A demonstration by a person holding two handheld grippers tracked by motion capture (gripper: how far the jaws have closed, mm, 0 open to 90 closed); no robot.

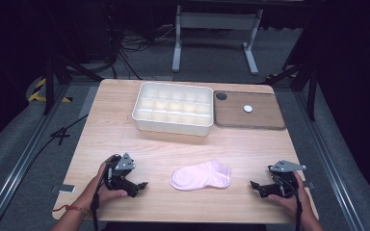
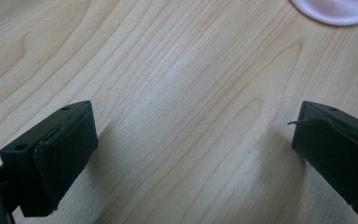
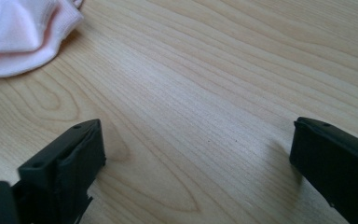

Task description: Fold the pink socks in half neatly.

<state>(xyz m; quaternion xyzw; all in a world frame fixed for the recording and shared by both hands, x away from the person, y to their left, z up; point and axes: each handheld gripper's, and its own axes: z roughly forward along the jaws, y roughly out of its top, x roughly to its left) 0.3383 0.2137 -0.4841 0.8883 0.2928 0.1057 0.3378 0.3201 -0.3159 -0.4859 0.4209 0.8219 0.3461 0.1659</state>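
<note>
A pale pink sock (image 1: pixel 201 175) lies flat on the wooden table (image 1: pixel 125 125) near its front edge, midway between the two hands. My left gripper (image 1: pixel 142 186) rests low over the table to the sock's left, jaws wide apart with nothing between them. In the left gripper view the left gripper (image 2: pixel 193 140) frames bare wood, and the sock (image 2: pixel 335 9) peeks in at the top right. My right gripper (image 1: pixel 253 186) sits to the sock's right, open and empty. In the right gripper view the right gripper (image 3: pixel 198 158) spans bare wood, with the sock (image 3: pixel 23 32) at the top left.
A white tray (image 1: pixel 173 126) divided into several compartments stands at the back centre. To its right lies a dark wooden board (image 1: pixel 265 118) with a small white disc (image 1: pixel 247 109) on it. Beyond the table are a desk frame (image 1: pixel 217 29) and cables.
</note>
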